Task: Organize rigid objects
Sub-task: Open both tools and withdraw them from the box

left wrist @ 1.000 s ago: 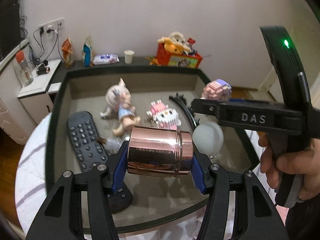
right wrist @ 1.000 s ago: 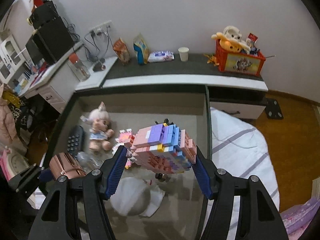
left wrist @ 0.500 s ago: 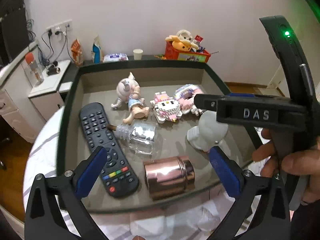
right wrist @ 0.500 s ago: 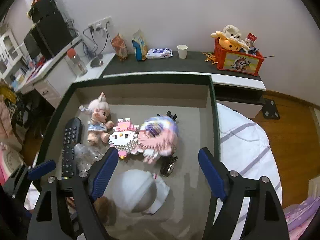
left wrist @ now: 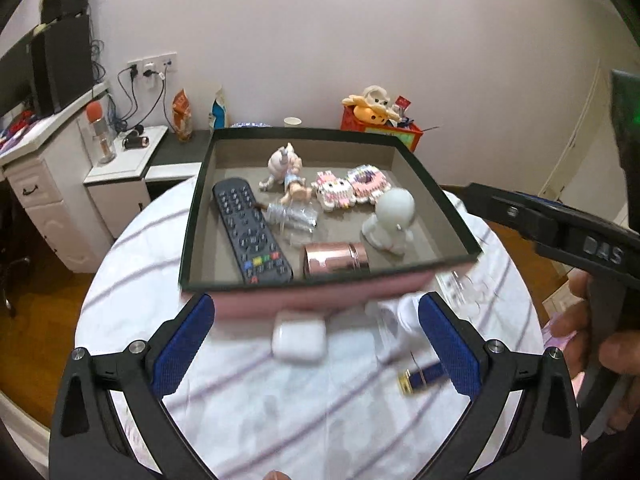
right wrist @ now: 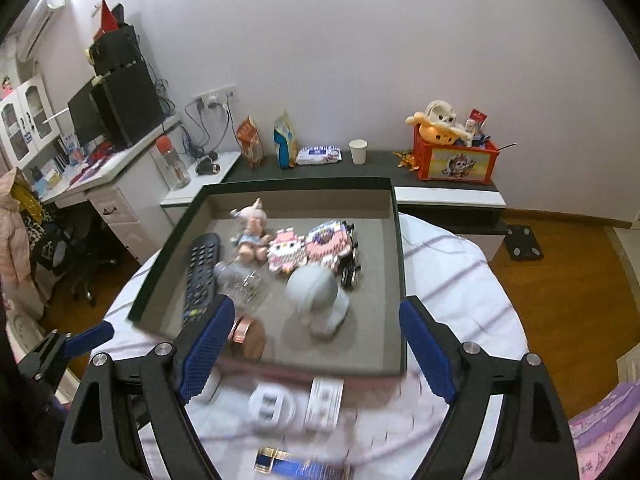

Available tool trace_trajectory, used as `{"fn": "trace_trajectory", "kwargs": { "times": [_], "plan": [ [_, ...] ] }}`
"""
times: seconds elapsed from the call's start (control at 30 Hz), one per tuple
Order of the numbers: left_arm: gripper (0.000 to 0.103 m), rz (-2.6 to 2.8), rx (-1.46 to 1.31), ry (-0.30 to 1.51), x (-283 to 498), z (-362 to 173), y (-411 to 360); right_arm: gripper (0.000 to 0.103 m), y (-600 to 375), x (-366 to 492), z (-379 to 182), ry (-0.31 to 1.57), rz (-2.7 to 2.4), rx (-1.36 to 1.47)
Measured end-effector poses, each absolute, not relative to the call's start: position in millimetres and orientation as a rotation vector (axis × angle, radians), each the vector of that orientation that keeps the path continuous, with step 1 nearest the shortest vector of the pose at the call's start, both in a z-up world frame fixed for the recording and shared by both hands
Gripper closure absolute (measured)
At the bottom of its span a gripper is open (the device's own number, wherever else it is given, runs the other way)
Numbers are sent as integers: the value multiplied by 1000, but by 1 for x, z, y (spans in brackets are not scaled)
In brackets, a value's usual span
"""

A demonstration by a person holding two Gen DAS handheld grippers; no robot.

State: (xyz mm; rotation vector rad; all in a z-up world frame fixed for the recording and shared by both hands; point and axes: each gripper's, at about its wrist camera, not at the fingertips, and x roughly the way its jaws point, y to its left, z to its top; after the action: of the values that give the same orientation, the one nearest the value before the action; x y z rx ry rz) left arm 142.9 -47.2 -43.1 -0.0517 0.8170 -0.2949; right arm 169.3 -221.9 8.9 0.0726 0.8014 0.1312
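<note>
Box [left wrist: 192, 216]: remote [left wrist: 250, 234], tin [left wrist: 335, 255], doll [left wrist: 285, 170], block toys [left wrist: 347, 189] in | counter's near edge: white case [left wrist: 298, 338], strap [left wrist: 422, 377] left | left hand-held gripper [left wrist: 316, 344], right hand-held gripper [right wrist: 318, 346]: both released, empty

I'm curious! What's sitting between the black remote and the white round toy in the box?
In the left wrist view, a crinkly clear bottle and the shiny copper tin lie between the remote and white toy.
</note>
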Motion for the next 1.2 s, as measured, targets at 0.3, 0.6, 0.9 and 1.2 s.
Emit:
{"fn": "trace_trajectory", "kwargs": {
  "times": [0.3, 0.6, 0.9, 1.2],
  "plan": [
    [0, -263, -66, 773, 81, -32, -42, 17, -216, 87, 19, 745, 109, 73],
    [0, -200, -80, 720, 32, -21, -28, 17, -224, 15, 9, 731, 64, 91],
    [0, -167, -98, 775, 5, -45, -13, 17, -236, -26, -22, 801, 41, 110],
    [0, -176, -87, 778, 0, -47, -15, 17, -233, -27, -26, 813, 44, 101]
  ]
}}
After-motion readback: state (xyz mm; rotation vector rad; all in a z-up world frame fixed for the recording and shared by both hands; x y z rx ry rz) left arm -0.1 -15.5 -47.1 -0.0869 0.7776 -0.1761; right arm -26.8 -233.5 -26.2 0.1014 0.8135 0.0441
